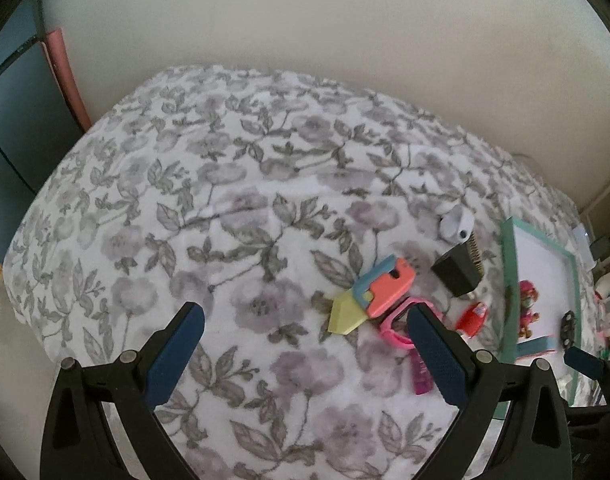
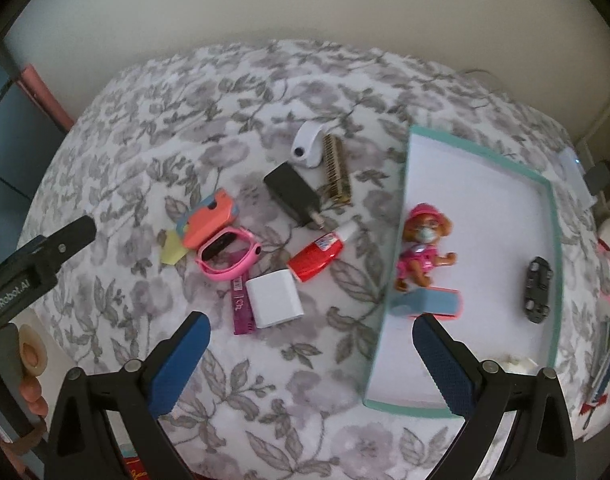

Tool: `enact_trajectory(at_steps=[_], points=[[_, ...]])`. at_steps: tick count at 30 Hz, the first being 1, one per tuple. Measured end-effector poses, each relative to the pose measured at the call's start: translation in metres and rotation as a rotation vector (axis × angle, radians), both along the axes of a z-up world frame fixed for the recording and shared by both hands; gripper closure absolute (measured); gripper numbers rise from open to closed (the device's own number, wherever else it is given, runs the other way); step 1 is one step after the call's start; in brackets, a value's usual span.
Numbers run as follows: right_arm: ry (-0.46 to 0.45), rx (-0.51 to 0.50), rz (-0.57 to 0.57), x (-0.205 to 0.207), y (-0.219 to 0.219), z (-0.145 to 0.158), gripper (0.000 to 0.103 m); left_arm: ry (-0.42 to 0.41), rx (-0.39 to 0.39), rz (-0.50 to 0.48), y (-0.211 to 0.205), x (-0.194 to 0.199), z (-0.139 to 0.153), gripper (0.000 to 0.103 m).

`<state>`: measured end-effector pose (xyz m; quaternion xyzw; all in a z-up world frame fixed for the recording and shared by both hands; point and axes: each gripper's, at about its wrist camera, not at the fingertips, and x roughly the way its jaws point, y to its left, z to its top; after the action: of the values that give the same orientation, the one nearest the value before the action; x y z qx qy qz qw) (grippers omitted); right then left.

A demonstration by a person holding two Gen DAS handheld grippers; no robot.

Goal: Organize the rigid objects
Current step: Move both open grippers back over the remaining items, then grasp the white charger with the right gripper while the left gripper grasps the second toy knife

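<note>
Small rigid items lie scattered on a floral blanket (image 2: 185, 128): a coral, blue and yellow toy knife (image 1: 369, 292), a pink watch (image 2: 229, 256), a black charger (image 2: 295, 194), a red tube (image 2: 319, 258), a white cube charger (image 2: 275, 300), a purple strip (image 2: 241, 312), a white gadget (image 2: 307, 144) and a brush (image 2: 337, 168). A teal-rimmed white tray (image 2: 553, 216) holds a pink dog figure (image 2: 423, 248), a black toy car (image 2: 537, 290) and a blue block (image 2: 429, 304). My left gripper (image 1: 305, 312) is open just short of the knife. My right gripper (image 2: 311, 322) is open, empty, straddling the tray's near-left edge.
A cream wall rises behind the bed. A dark cabinet (image 1: 17, 120) and a pink panel (image 1: 69, 76) stand at the left. Clutter sits off the bed's right side (image 2: 609, 320). The blanket's left and far parts are bare of objects. A hand (image 2: 29, 392) holds the left gripper's body.
</note>
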<state>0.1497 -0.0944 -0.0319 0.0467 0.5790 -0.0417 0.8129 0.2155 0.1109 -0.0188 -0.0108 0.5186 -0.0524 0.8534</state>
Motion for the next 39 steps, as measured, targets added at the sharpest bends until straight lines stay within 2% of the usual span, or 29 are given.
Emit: enact_trajectory(at_steps=[5, 10, 17, 23, 28, 31, 36, 39], points=[[0.045, 0.006, 0.010, 0.014, 0.006, -0.029, 0.001, 0.037, 0.022, -0.027, -0.009, 0.012, -0.026, 0.002], [0.100, 0.011, 0.014, 0.026, 0.006, -0.057, 0.012, 0.065, 0.034, -0.054, -0.018, 0.023, -0.049, 0.002], [0.154, 0.041, 0.019, 0.036, 0.004, -0.085, 0.020, 0.097, 0.048, -0.073, -0.028, 0.039, -0.073, 0.002], [0.173, 0.067, 0.043, 0.044, 0.006, -0.094, 0.032, 0.099, 0.066, -0.101, -0.041, 0.048, -0.085, 0.002], [0.171, 0.080, 0.065, 0.048, 0.008, -0.088, 0.053, 0.093, 0.085, -0.141, -0.059, 0.053, -0.089, 0.002], [0.175, 0.051, 0.079, 0.047, 0.004, -0.087, 0.053, 0.089, 0.108, -0.160, -0.070, 0.054, -0.091, 0.002], [0.178, 0.061, 0.058, 0.045, -0.018, -0.085, 0.053, 0.071, 0.164, -0.191, -0.087, 0.056, -0.094, 0.003], [0.183, 0.063, 0.050, 0.047, -0.029, -0.085, 0.053, 0.075, 0.158, -0.188, -0.088, 0.059, -0.094, 0.010]])
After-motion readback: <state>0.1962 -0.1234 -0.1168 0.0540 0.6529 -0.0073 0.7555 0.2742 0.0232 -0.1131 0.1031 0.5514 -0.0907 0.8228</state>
